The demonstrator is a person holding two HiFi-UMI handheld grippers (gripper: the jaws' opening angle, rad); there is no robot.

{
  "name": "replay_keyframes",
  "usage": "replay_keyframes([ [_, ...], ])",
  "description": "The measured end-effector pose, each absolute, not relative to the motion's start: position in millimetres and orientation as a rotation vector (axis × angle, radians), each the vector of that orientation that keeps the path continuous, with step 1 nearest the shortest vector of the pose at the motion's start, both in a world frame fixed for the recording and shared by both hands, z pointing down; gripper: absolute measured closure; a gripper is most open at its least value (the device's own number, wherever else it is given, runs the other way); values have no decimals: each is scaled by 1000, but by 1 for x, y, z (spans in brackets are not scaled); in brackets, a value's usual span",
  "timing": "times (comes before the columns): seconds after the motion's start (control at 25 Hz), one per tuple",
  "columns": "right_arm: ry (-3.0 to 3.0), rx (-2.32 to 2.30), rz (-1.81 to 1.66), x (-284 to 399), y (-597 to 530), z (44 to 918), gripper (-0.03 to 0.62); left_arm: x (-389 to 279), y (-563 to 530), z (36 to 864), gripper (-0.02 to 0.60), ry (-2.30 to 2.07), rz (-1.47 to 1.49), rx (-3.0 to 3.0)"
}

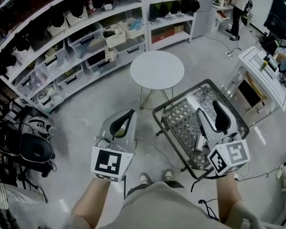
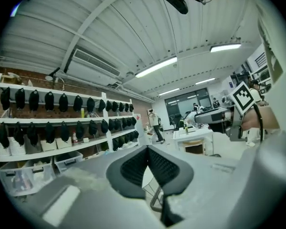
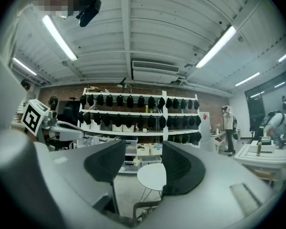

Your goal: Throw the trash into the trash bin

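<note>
Workroom with a pale grey polished floor [image 1: 86, 120], looked down on steeply from head height. Along the floor's far and left edges, long white shelving [image 1: 86, 37] stacked with clear storage boxes, rows of black caps above. Near the floor's middle, a round white table [image 1: 157, 69] on thin legs. Close to its right, apart from it, a wire-mesh trash bin [image 1: 178, 123] with a dark rim, right under the right gripper [image 1: 209, 108]. Right gripper's jaws held apart, nothing between them. Left gripper [image 1: 128, 113] over open floor left of the bin, jaws closed together at the tips, empty. At the floor's right edge, a white desk [image 1: 262, 75]; in the far right corner, a standing person [image 1: 239, 8]. At the left edge, a dark office chair [image 1: 31, 149].
</note>
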State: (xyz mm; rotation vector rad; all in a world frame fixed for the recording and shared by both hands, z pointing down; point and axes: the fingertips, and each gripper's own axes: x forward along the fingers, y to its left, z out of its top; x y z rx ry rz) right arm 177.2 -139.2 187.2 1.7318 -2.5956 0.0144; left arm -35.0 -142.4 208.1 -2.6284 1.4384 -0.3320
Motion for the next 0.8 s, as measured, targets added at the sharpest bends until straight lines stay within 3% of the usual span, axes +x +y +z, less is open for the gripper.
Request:
replay_keyframes([
  [0.8,-2091,1924,599,318,-158,422,309,153,-183,360,578,912,-612,-3016],
])
